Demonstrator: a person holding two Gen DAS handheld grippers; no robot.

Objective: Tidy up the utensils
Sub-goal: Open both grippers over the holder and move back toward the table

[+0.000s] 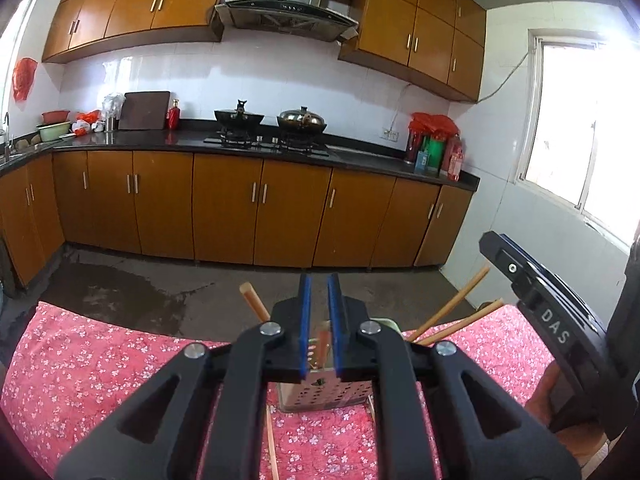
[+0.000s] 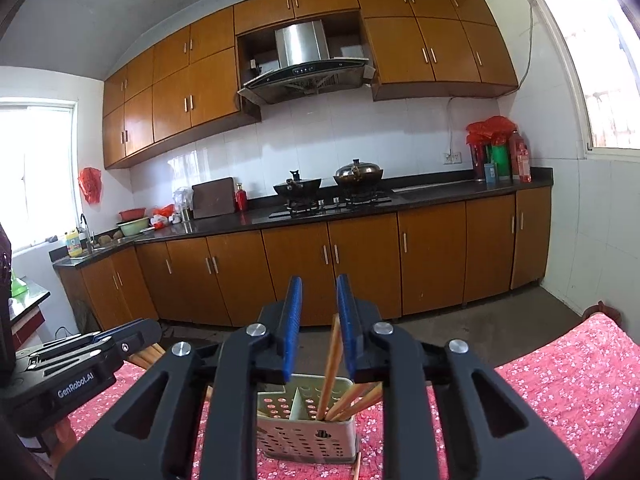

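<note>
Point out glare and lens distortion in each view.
Left wrist view: the bright window at the right is blown out white and the dark countertop bows. Right wrist view: both windows are overexposed and the brown wall cabinets arch.

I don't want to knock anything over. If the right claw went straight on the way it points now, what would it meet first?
Probably the upright chopstick between its fingers, standing in the holder just below; depth is hard to judge. Beyond that, only floor and cabinets.
</note>
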